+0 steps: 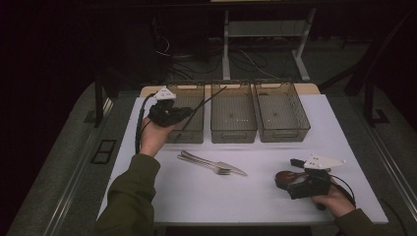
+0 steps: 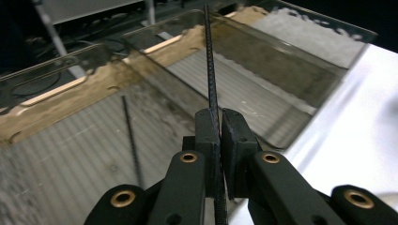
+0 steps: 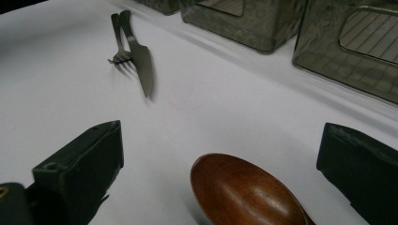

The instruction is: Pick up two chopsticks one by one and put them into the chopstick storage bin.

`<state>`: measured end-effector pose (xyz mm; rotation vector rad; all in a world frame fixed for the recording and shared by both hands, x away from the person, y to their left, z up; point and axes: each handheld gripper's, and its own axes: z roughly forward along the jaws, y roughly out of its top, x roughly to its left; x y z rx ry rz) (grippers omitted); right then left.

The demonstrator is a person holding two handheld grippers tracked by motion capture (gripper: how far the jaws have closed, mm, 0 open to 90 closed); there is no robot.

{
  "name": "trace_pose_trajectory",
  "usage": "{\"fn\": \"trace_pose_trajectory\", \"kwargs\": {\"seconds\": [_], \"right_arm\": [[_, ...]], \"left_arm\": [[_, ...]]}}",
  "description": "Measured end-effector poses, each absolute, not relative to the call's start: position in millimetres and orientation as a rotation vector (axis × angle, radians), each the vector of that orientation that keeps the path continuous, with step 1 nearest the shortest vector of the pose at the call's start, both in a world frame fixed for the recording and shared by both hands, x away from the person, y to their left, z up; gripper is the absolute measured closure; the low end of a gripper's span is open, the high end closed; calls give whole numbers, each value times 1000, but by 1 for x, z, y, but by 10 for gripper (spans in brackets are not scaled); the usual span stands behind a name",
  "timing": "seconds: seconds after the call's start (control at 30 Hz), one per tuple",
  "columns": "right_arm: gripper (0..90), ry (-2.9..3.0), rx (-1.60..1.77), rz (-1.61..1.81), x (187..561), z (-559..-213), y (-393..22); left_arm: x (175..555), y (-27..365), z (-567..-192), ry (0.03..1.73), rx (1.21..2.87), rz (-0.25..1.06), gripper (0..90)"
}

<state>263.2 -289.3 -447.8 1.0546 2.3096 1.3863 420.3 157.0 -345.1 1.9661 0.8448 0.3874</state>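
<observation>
The left gripper (image 2: 219,123), fingers clenched on a black chopstick (image 2: 210,61), holds its long axis slanting over the left bin (image 1: 189,110); the right gripper's (image 3: 220,164) released fingers straddle a wooden spoon (image 3: 244,192).

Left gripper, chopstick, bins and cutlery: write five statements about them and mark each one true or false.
1. The left gripper is shut on a black chopstick. True.
2. A second chopstick already lies in the left bin. True.
3. The right gripper is clamped on the wooden spoon. False: its jaws stand open, with the spoon's bowl lying on the table between them.
4. The fork and the knife lie inside the middle bin. False: they lie together on the white table, in front of the bins.
5. Four bins stand in the row. False: there are three, the third being the right bin.
</observation>
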Motion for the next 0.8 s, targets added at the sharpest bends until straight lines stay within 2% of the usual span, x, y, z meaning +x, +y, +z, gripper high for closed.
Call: {"fn": "trace_pose_trajectory", "kwargs": {"seconds": [0.4,0.8], "right_arm": [[3,2307,1053,1380,263,-448,-289],[3,2297,1060,1376,263,-447,-291]], "left_arm": [[443,186,-364,1012,1942,448,847],[452,190,-378,1114,1999,466,848]]}}
